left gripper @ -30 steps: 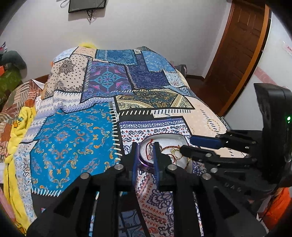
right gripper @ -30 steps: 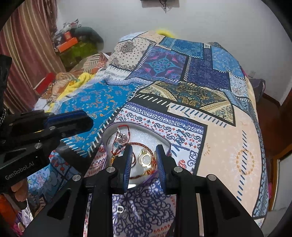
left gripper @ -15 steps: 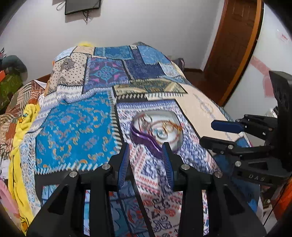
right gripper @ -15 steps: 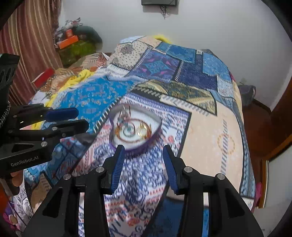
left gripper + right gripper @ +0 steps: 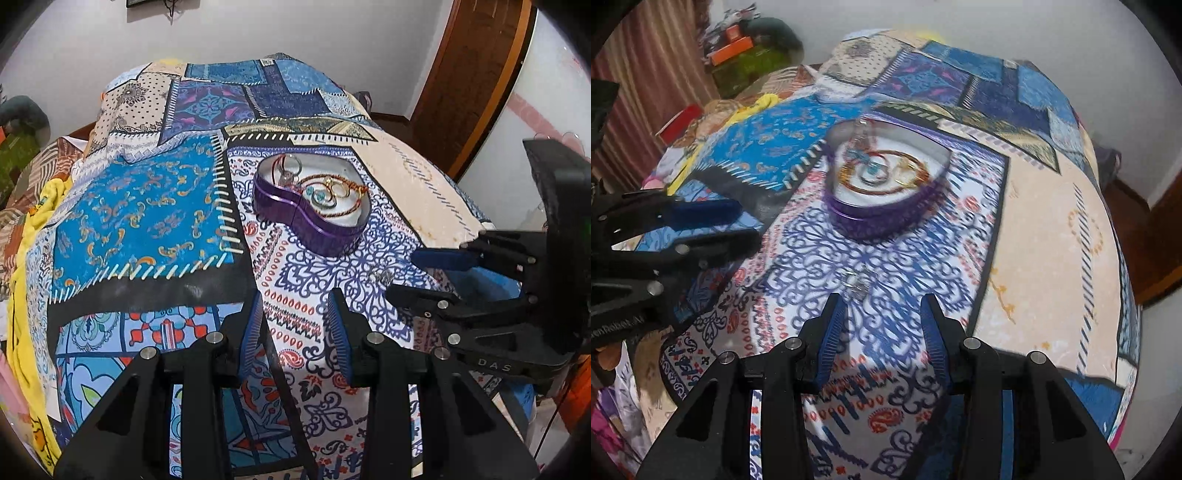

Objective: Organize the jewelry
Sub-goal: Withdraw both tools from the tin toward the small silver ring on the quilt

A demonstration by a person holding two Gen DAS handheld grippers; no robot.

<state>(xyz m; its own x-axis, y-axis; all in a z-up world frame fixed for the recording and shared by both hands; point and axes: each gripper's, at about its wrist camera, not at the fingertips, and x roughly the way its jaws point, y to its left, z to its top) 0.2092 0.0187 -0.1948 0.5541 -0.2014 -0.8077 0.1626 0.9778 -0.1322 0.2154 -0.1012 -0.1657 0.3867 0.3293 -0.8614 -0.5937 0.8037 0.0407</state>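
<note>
left wrist: downward, close | right wrist: same | shared: heart-shaped tin (image 5: pixel 314 210)

motion blurs the purple tin (image 5: pixel 886 206); its tangled jewelry (image 5: pixel 882 171) is indistinct.

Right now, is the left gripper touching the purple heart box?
Apart. In the left wrist view, the open left gripper sits short of the purple heart box, with patterned bedspread showing between them.

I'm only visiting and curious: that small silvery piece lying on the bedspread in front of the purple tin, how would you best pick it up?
Probably from straight above. The silvery piece lies flat on the soft bedspread, apart from the tin, so nothing offers a side hold. The open right gripper is nearest; I would pinch across its narrower width. It's too blurred to name a finer part.
</note>
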